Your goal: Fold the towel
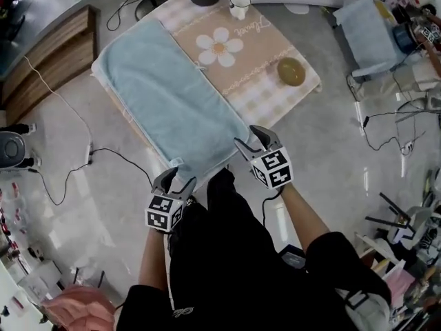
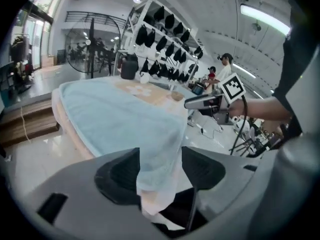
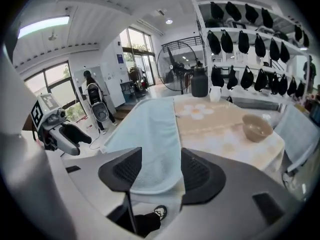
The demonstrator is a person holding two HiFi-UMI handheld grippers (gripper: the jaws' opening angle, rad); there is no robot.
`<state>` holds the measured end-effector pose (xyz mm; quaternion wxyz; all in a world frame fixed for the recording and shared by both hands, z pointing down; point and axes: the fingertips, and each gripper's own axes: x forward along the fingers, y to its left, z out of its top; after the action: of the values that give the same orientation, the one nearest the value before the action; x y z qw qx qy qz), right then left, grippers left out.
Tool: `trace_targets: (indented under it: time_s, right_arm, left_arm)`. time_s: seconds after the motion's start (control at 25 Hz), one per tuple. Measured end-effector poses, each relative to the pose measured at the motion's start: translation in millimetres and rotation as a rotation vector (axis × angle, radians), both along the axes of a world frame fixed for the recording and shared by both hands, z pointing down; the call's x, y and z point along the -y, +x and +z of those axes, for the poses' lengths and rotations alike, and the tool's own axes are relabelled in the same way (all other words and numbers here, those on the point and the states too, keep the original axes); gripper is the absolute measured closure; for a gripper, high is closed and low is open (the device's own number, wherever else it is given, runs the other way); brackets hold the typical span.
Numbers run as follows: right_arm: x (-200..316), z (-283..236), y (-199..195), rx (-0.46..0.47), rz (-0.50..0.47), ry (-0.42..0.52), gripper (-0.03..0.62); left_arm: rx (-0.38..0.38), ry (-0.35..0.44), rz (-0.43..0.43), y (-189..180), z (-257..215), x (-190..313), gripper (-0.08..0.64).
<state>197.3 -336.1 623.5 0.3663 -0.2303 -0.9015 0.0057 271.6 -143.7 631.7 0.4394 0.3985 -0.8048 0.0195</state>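
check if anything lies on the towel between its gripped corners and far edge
Nothing visible does. The left gripper and right gripper hold the light blue towel by its near corners; its top is bare. The cup and bowl stand beside it.

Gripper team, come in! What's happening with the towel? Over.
Left gripper and right gripper each shut on a near corner of the towel. Towel spread flat, not yet folded. Bowl and cup beside it, nothing in the way.

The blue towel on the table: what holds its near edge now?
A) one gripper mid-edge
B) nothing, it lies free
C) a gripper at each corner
C: the left gripper and the right gripper each pinch a near corner of the towel between their jaws.
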Motion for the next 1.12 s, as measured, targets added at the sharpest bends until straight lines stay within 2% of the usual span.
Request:
trace_targets:
  time_s: [0.08, 0.24, 0.36, 0.52, 0.68, 0.76, 0.84, 0.92, 1.08, 1.12]
  right_arm:
    - [3, 17, -1, -0.038, -0.014, -0.002, 0.348]
    - [5, 43, 0, -0.112, -0.037, -0.013, 0.348]
    - [9, 59, 3, -0.170, -0.032, -0.009, 0.348]
    - [10, 75, 7, -0.236, -0.030, -0.004, 0.348]
    - [18, 87, 9, -0.290, 0.004, -0.020, 0.358]
    - [22, 90, 10, -0.313, 0.018, -0.021, 0.426]
    - [23, 93, 12, -0.332, 0.020, -0.014, 0.538]
    - [24, 93, 12, -0.338, 0.013, -0.010, 0.563]
    - [22, 89, 11, -0.324, 0.021, -0.006, 0.572]
    - [21, 88, 12, -0.321, 0.028, -0.001, 0.572]
  left_arm:
    - [-0.040, -0.055, 0.096, 11, 14, 1, 0.307]
    - [-0.012, -0.182, 0.303, 18, 38, 2, 0.306]
    - [-0.014, -0.235, 0.441, 22, 55, 8, 0.307]
    - [-0.075, -0.274, 0.604, 32, 72, 7, 0.307]
    - [-0.100, -0.291, 0.641, 31, 81, 9, 0.307]
    - [-0.123, -0.293, 0.670, 36, 85, 10, 0.308]
    - [-0.128, -0.296, 0.685, 40, 87, 8, 0.320]
    - [-0.106, -0.308, 0.671, 38, 89, 6, 0.341]
    - [-0.055, -0.347, 0.625, 26, 93, -3, 0.509]
    - [-0.050, -0.346, 0.622, 26, 93, -4, 0.514]
